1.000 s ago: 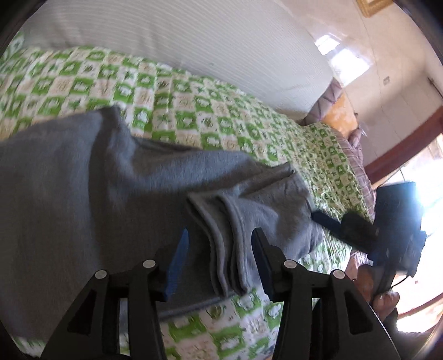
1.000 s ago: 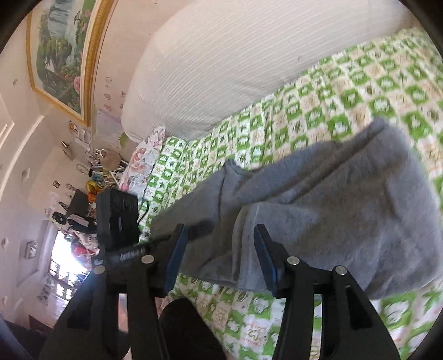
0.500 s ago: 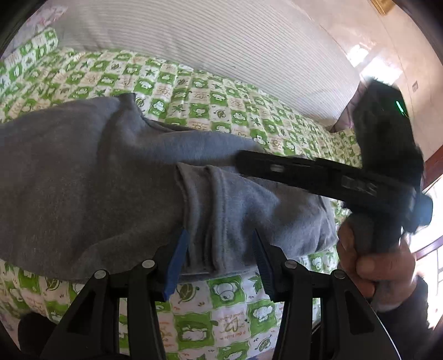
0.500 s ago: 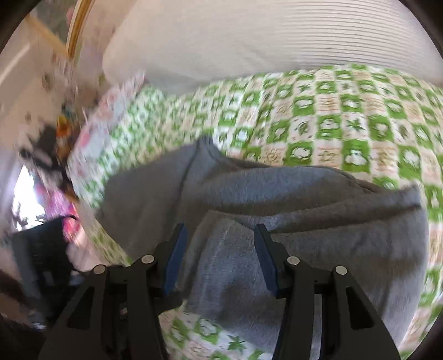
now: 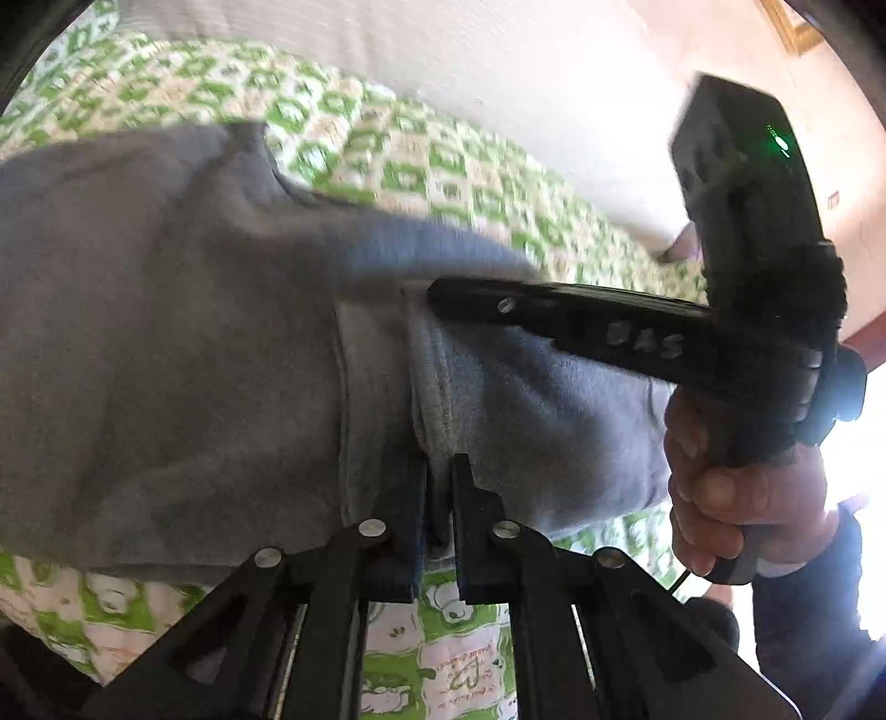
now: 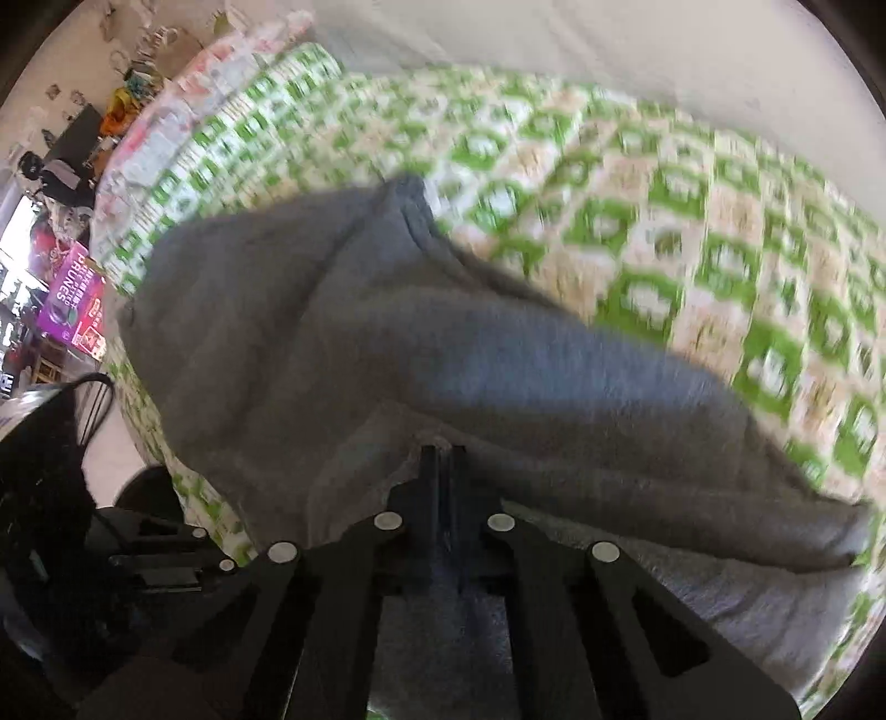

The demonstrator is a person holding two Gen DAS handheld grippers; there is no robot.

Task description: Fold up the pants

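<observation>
Raised letters that look like "DAS" stand on the side of the right gripper [image 5: 443, 296], a purple box [image 6: 71, 299] beyond the bed reads "PRUNES", and the script on the green checked bedsheet [image 5: 465, 673] is too small to read.

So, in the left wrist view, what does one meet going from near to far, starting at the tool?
Left tool, shut on the hem of the gray pants → green checkered bedspread → white striped pillow → pale wall.
</observation>
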